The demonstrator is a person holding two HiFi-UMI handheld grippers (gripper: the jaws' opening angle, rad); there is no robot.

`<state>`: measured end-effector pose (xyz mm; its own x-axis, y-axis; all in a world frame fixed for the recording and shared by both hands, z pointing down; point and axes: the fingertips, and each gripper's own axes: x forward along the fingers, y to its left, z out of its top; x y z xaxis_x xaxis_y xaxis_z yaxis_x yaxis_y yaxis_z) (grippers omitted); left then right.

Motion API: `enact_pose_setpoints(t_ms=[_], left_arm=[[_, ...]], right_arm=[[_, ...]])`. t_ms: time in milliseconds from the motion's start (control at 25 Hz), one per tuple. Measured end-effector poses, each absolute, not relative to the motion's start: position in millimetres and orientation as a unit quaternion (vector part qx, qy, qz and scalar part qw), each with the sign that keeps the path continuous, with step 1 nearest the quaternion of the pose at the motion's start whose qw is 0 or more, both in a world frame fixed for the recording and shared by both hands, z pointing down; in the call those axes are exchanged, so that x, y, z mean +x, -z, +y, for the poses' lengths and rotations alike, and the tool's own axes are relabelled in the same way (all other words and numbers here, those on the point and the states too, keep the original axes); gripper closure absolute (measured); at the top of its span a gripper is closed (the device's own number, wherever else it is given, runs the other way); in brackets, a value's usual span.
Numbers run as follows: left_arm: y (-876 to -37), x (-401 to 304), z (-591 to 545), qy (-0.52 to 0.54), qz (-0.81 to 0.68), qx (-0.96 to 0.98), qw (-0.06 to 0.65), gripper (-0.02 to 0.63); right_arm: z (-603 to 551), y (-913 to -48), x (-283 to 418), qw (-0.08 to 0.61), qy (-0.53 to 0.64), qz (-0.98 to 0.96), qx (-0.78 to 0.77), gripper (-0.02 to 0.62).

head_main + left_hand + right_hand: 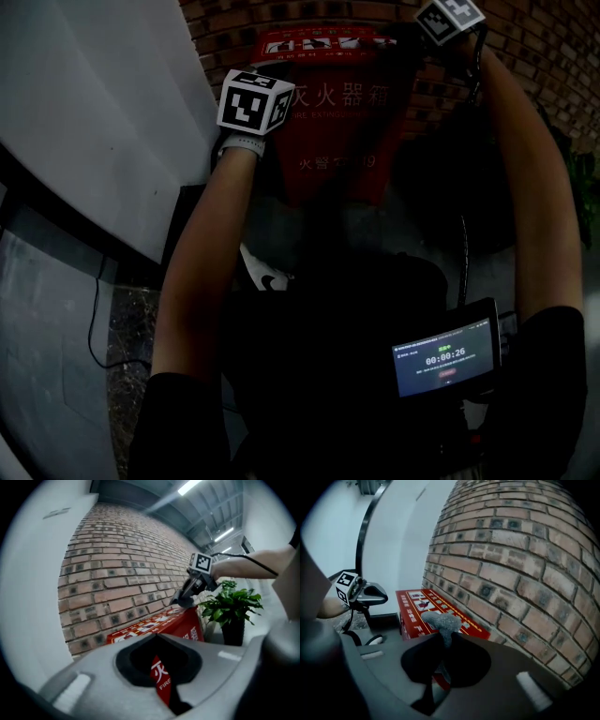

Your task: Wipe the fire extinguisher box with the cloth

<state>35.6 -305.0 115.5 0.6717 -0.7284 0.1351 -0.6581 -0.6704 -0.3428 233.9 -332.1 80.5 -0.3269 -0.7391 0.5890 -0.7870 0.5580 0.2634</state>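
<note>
Clamping grey cloth (439,620) at the fire extinguisher box (411,607) top, right tool (442,640); left tool (158,643) closed.

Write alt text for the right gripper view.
The right gripper, jaws shut on a crumpled grey cloth, holds it at the printed top of a red fire extinguisher box against a brick wall. The left gripper hovers at the view's left.

Fuzzy grey cloth (439,619), smooth red box (412,605)
</note>
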Motion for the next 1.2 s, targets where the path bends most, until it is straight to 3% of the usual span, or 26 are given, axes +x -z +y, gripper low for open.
enact_pose_setpoints(t_ms=[240, 560, 840, 1200], left_arm=[[-116, -16, -310, 0.12, 0.407, -0.897, 0.121, 0.604], [-131, -46, -314, 0.131, 0.421, -0.886, 0.141, 0.604], [-135, -48, -313, 0.124, 0.416, -0.888, 0.149, 0.604], [-133, 4, -306, 0.113, 0.395, -0.899, 0.15, 0.604]], right_arm=[[-338, -60, 106, 0.298, -0.009, -0.863, 0.407, 0.568], [-364, -92, -32, 0.313, 0.042, -0.886, 0.338, 0.568], [-385, -124, -39, 0.385, 0.062, -0.851, 0.353, 0.568], [-369, -125, 17, 0.347, 0.02, -0.86, 0.373, 0.568]])
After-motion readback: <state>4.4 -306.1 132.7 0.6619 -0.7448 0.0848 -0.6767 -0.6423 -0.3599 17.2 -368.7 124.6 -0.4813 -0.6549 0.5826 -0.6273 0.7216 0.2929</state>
